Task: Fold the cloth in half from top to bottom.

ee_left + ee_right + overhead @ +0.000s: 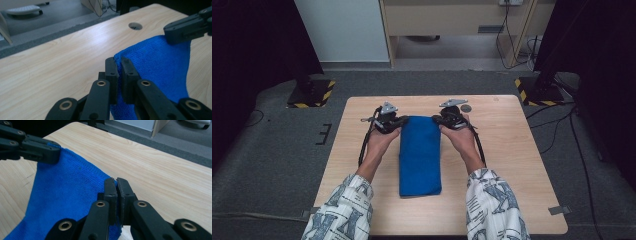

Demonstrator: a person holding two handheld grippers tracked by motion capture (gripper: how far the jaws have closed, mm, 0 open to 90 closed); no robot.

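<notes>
A blue cloth (pixel 420 155) is lying folded into a long strip down the middle of the wooden worktop (pixel 512 150), its near end flat and its far end being held at both corners. The left claw (pixel 118 62) is pinching the far left corner, jaws drawn together on the fabric with only the thickness of the terry between them. The right claw (pixel 116 182) is doing the same at the far right corner, jaws closed on the cloth's edge. In both gripper views the far edge is sagging slightly between the two grips, and the corners appear raised a little off the wood.

The cloth looks soft, light and limp, so it is likely to drape and fold wherever it is unsupported, and it will probably not slip easily given its nubby weave. Holding it at the two corners of one short edge seems the sensible grip: it keeps that edge stretched and lets the rest trail or fold over evenly. A small round hole (pixel 466 108) is sitting in the worktop just beyond the right claw.
</notes>
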